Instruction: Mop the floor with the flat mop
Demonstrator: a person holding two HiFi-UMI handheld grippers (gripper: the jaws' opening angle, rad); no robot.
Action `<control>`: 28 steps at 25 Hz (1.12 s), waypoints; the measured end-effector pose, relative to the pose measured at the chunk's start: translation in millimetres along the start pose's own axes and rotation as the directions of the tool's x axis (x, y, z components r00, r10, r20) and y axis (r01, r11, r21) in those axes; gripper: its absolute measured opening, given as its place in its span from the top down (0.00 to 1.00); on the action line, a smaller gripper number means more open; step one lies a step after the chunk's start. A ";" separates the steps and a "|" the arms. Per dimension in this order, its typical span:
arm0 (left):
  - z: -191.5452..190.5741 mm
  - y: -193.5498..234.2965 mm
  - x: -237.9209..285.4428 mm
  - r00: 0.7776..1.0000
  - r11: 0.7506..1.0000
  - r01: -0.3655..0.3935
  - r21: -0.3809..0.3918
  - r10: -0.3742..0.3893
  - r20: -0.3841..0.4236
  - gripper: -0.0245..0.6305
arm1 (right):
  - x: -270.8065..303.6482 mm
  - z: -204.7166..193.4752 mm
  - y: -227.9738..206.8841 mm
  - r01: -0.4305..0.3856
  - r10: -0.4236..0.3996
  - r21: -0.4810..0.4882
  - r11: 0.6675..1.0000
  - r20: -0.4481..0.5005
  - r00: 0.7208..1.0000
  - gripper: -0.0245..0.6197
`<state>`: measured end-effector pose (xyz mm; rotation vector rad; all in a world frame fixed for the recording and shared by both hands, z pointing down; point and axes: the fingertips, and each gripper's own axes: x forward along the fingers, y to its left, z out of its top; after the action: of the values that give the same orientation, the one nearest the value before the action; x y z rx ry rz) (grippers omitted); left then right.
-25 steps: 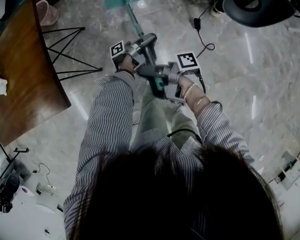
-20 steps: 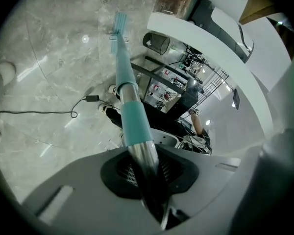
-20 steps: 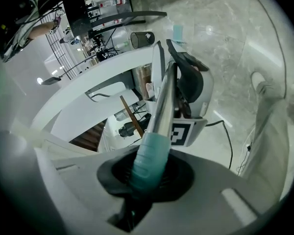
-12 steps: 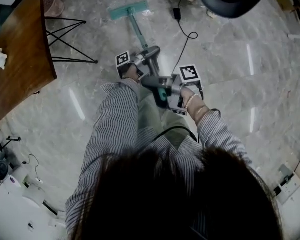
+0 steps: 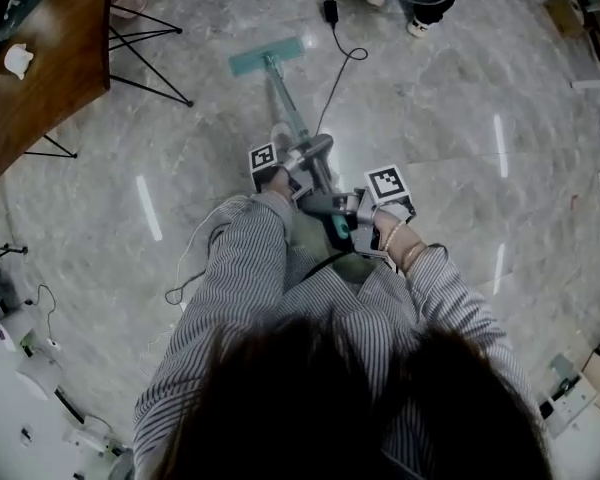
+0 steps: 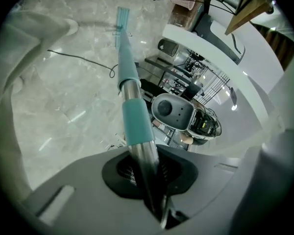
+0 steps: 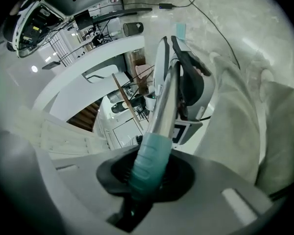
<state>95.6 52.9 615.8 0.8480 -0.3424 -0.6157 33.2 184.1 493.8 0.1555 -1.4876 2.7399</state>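
Right gripper view: right gripper [image 7: 146,180] clamped on teal end grip of mop handle [image 7: 162,106]. Further down, left gripper [image 6: 146,177] closing tighter on bare steel. Mop head [image 5: 266,57] flat on floor [image 5: 450,118], drawn back from table [image 5: 50,78] since a second ago. Pull stroke judged under way.

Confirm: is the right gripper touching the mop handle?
Touching. The right gripper view shows the right gripper with its jaws closed on the teal end of the mop handle.
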 end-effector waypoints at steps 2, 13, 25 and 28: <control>-38.0 18.3 -12.5 1.000 1.000 -0.017 -0.007 0.017 -0.018 0.90 | -18.5 -36.2 -13.6 0.001 -0.001 0.006 1.000 0.005 1.000 0.87; -152.4 82.6 -49.0 0.971 0.986 -0.133 -0.101 0.109 -0.215 0.94 | -67.0 -133.4 -58.2 0.004 -0.004 0.063 0.998 -0.004 1.000 0.87; -152.7 82.4 -73.5 0.977 0.994 -0.067 -0.081 0.049 -0.208 0.94 | -43.4 -151.0 -68.7 -0.064 0.063 0.041 0.997 0.013 0.998 0.87; -150.2 84.1 -75.9 0.979 0.995 -0.061 -0.082 0.043 -0.197 0.94 | -40.2 -151.8 -69.5 -0.069 0.068 0.040 0.997 0.010 0.998 0.87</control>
<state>144.6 231.8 584.9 0.8055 -0.1576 -0.4905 65.8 350.3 465.9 0.1186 -1.4670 2.8277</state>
